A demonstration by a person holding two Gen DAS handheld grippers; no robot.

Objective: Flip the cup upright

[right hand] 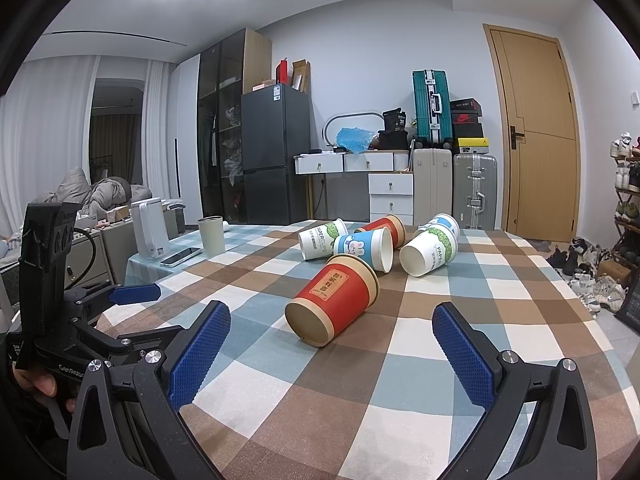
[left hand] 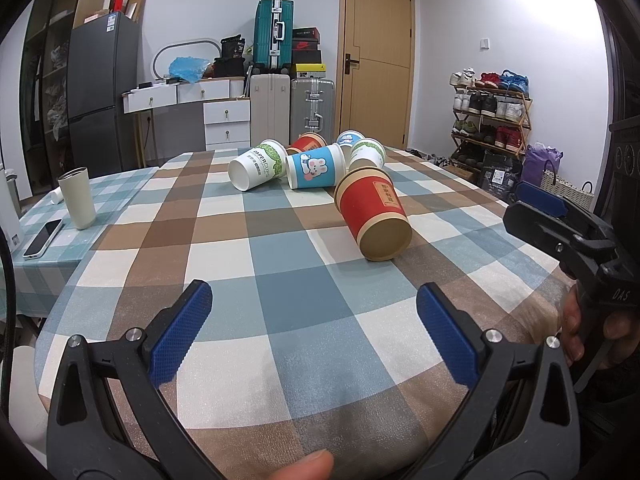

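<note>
Several paper cups lie on their sides on the checked tablecloth point(left hand: 280, 272). The nearest is a red cup point(left hand: 374, 216) with its brown base toward me; it also shows in the right wrist view point(right hand: 334, 300). Behind it lie a blue rabbit cup point(left hand: 316, 166), a white-green cup point(left hand: 258, 168), another white-green cup point(left hand: 366, 154) and a second red cup point(left hand: 308, 144). My left gripper point(left hand: 314, 308) is open and empty, short of the red cup. My right gripper point(right hand: 332, 332) is open and empty, just in front of the red cup's base.
A cream tumbler point(left hand: 78, 198) stands upright at the table's left, with a phone point(left hand: 42, 238) beside it. A white kettle point(right hand: 150, 232) stands further left. Suitcases, drawers, a fridge and a shoe rack point(left hand: 490, 116) stand beyond the table.
</note>
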